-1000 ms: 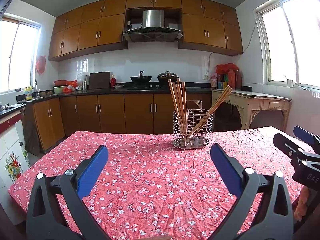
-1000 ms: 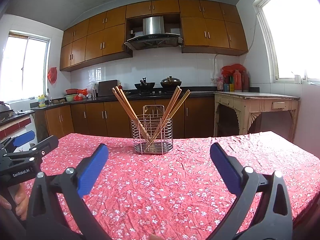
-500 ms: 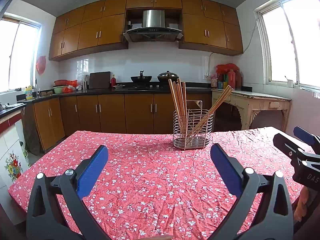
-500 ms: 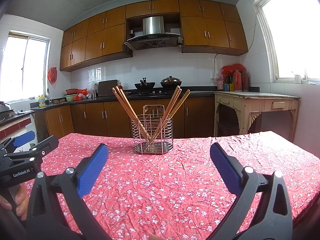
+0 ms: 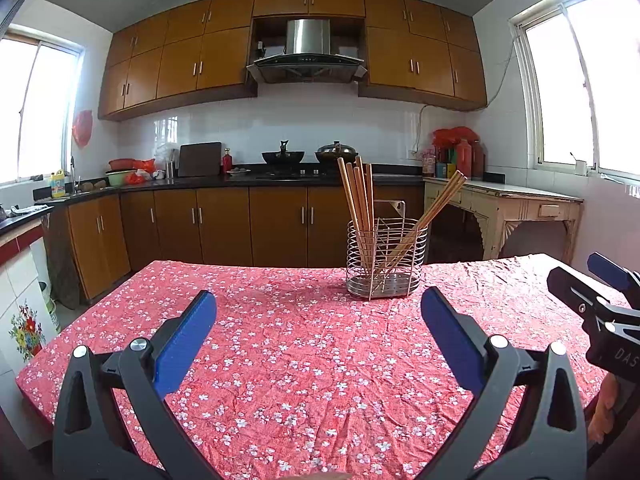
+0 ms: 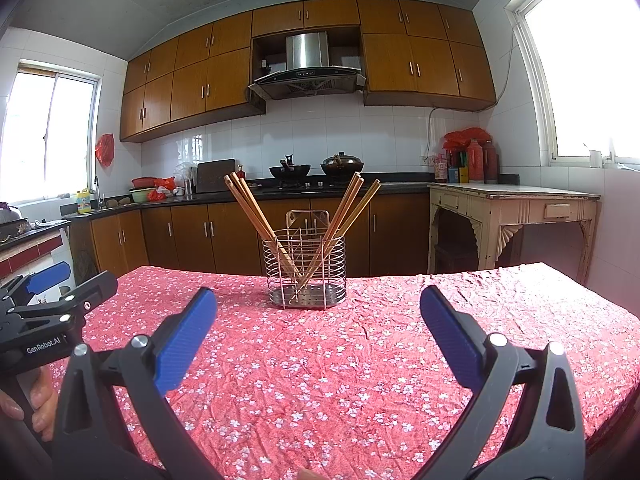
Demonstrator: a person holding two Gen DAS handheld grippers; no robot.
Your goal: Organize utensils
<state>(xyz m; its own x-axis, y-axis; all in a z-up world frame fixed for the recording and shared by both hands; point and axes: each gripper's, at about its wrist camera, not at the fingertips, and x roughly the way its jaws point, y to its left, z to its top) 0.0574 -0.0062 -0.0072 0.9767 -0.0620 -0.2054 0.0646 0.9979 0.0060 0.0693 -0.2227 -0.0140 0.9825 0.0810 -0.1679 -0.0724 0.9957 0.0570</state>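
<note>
A wire utensil holder (image 5: 386, 264) (image 6: 304, 270) stands upright on the far half of the red flowered tablecloth (image 5: 304, 344) (image 6: 320, 360). Several wooden chopsticks (image 5: 358, 196) (image 6: 246, 204) lean in it, one bunch to the left, another (image 5: 434, 208) (image 6: 352, 204) to the right. My left gripper (image 5: 318, 320) hovers open over the near cloth, holding nothing, short of the holder. My right gripper (image 6: 318, 318) is open and empty too, facing the holder. Each gripper shows at the edge of the other's view: the right one (image 5: 596, 292), the left one (image 6: 60, 292).
A person's hand (image 6: 36, 400) grips the left tool's handle. Behind the table run brown kitchen cabinets (image 5: 224, 224), a stove with two pots (image 5: 310, 156) and a pale side table (image 5: 516, 208) at the right. The cloth drops off at the table's left edge (image 5: 76, 328).
</note>
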